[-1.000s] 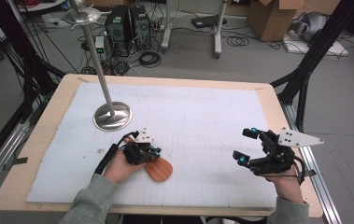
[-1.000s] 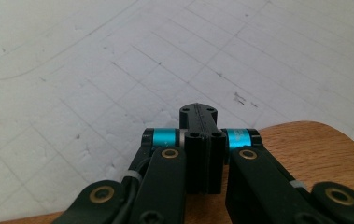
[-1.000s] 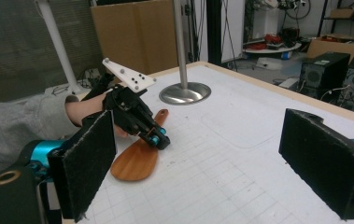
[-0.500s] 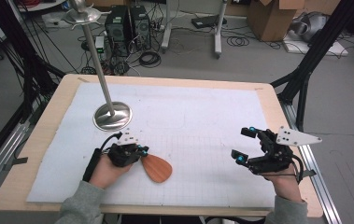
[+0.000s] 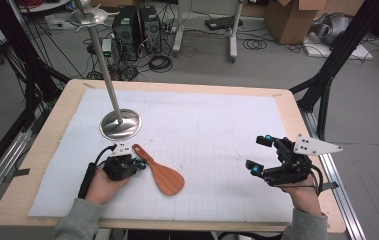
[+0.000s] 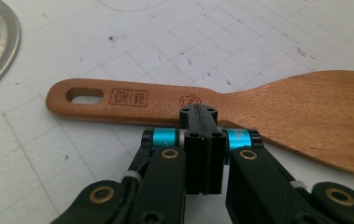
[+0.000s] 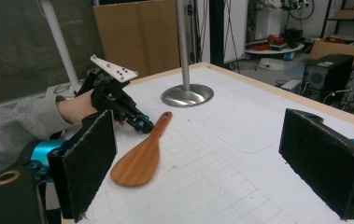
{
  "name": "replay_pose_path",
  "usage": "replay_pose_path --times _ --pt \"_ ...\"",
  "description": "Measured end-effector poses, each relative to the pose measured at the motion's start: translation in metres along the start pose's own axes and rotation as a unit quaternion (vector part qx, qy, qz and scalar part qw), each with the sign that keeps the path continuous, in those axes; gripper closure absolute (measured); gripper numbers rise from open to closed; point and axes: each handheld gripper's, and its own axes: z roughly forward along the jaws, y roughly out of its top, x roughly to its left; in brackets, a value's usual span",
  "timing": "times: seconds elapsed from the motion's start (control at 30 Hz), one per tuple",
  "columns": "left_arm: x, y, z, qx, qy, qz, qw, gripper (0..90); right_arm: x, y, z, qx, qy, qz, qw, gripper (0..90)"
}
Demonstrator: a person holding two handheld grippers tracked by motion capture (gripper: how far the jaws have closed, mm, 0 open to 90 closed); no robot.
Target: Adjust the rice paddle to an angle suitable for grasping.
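Over at the table's [image 5: 42, 150] left side, toward the near edge, the left gripper [image 5: 138, 163] sits low on the white gridded sheet [image 5: 217, 130]; its jaws are pressed flat together with nothing between them, and the closed tip sits right at the near edge of the wooden spatula [image 5: 159, 171], about where handle turns into blade; whether it's actually touching the wood is hard to tell. The left gripper view shows the same thing up close: left gripper [image 6: 198, 114] pinched together, wooden spatula [image 6: 240, 109] lying flat across the sheet, hanging hole in the handle end, small stamped marks along the handle.

The spatula lies flat on the sheet, left of the middle and near the front edge; handle points toward the back-left, at the round metal stand base [image 5: 120, 124], blade toward the near edge; the stand's pole goes up out of the top of the high view; the stand sits just behind the left gripper, near but apart from the spatula.

Way off by the table's right side, the right gripper [image 5: 260, 153] hovers with jaws spread wide, holding nothing; in the right gripper view its two black padded jaws frame the spatula [image 7: 139, 158] from well away.
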Motion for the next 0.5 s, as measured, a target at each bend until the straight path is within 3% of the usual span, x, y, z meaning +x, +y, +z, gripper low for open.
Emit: replay_pose_path --times 0.17,0.5 --pt "-0.003 0.007 0.006 0.008 0.008 0.015 0.9998 89.3 -0.001 -0.001 -0.001 0.000 0.000 0.000 1.0000 9.9" --pt "-0.002 0.022 0.027 0.008 -0.003 0.008 0.9999 89.3 -0.002 -0.001 -0.001 -0.003 0.000 -0.001 1.0000 9.9"
